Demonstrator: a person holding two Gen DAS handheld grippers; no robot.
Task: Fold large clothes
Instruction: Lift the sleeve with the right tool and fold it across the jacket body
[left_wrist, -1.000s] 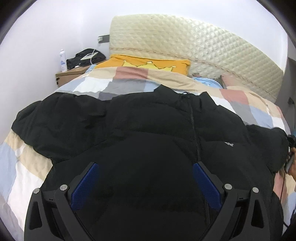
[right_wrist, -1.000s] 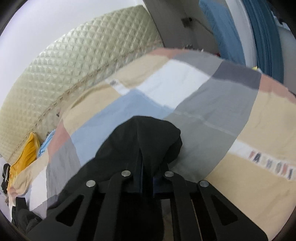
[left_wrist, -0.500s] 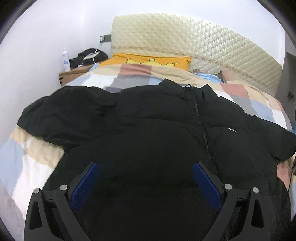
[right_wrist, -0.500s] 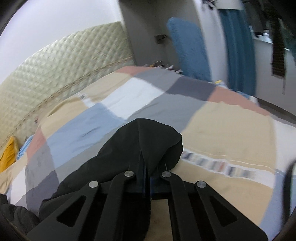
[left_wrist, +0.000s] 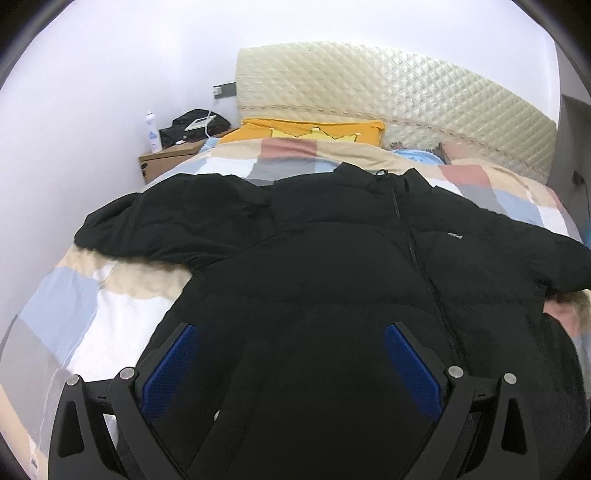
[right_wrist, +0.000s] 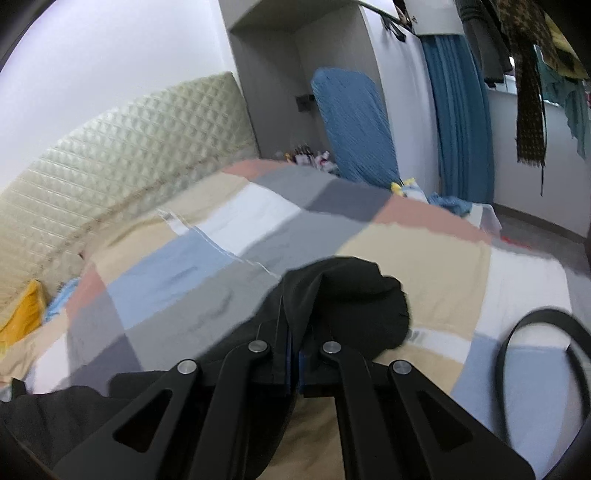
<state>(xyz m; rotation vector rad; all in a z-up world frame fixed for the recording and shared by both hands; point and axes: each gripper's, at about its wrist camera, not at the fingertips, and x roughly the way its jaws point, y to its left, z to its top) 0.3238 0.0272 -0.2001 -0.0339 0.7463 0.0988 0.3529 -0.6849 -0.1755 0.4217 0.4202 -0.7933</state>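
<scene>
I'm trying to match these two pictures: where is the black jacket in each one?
Left wrist view: the black jacket fills the centre and bottom, spread on the bed.
Right wrist view: only its sleeve end shows, low centre, pinched by the right gripper.
Shared landmark: the quilted cream headboard.

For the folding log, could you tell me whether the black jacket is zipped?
Zipped: the jacket lies front up on the bed, its zip line closed to the collar.

Home bedroom: bed (left_wrist: 122, 302) under patchwork quilt, padded headboard (left_wrist: 399, 99) behind it, nightstand (left_wrist: 166, 160) beside the headboard, curtain (right_wrist: 461, 122) and hanging clothes (right_wrist: 528, 92) past the bed.
</scene>
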